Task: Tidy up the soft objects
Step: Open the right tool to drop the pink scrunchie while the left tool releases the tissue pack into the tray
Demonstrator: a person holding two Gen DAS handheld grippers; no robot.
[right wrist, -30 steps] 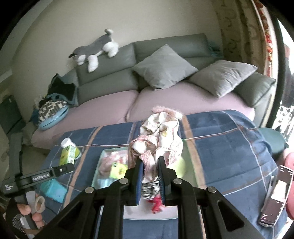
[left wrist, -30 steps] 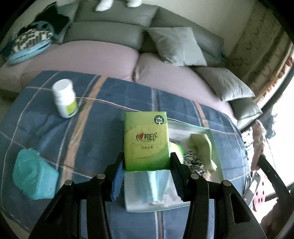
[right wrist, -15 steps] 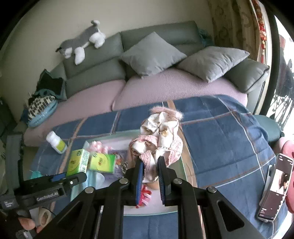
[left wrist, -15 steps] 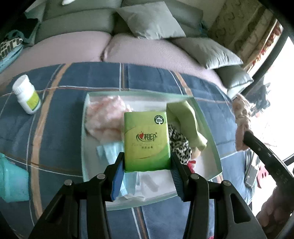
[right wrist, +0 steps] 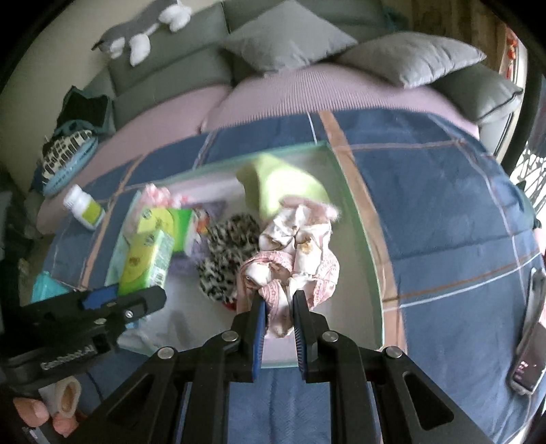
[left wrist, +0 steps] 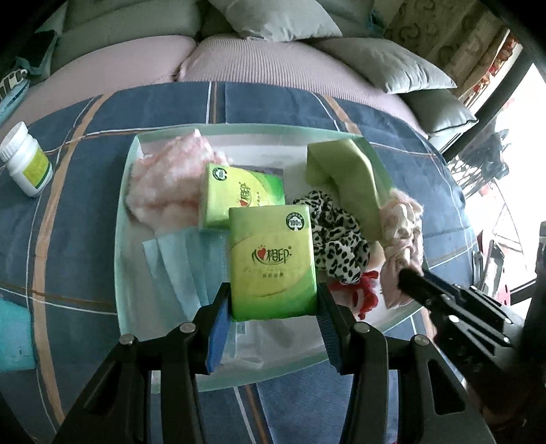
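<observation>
A white pill bottle with a yellow-green label [left wrist: 25, 163] stands on the blue checked blanket [left wrist: 78, 191]. Grey pillows [right wrist: 407, 58] and a grey toy dog [right wrist: 136, 30] lie on the couch.

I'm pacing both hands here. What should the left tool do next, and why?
Probably lower and release. The left tool grips the green tissue pack above the tray, beside a second pack already lying inside.

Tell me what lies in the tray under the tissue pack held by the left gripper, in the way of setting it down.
The tissue pack in the left gripper hangs over the tray. Below and around it lie blue face masks, a second tissue pack and a leopard-print cloth. No bare floor shows directly beneath.
</observation>
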